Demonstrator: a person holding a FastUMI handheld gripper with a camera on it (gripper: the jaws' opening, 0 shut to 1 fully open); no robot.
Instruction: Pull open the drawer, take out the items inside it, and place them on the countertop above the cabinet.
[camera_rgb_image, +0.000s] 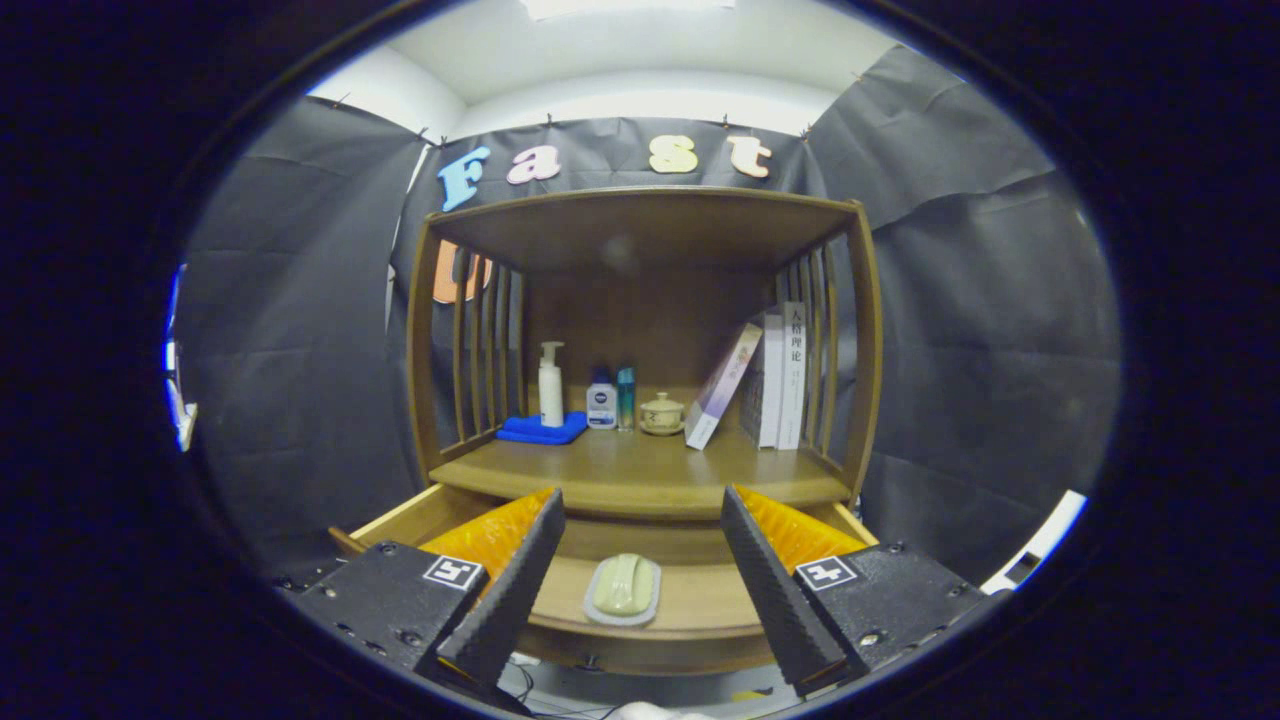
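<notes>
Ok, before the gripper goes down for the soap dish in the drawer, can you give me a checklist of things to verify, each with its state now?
1. Drawer pulled open: ok.
2. Soap dish visible inside, uncovered: ok.
3. Gripper open wide enough for the dish: ok.
4. Dish between the fingers: ok, though they do not touch it.
5. Free space on countertop in front of bottles and books: ok.
6. Other items deeper in the drawer: cannot tell.

Bright overhead light, fisheye-warped edges.
</notes>
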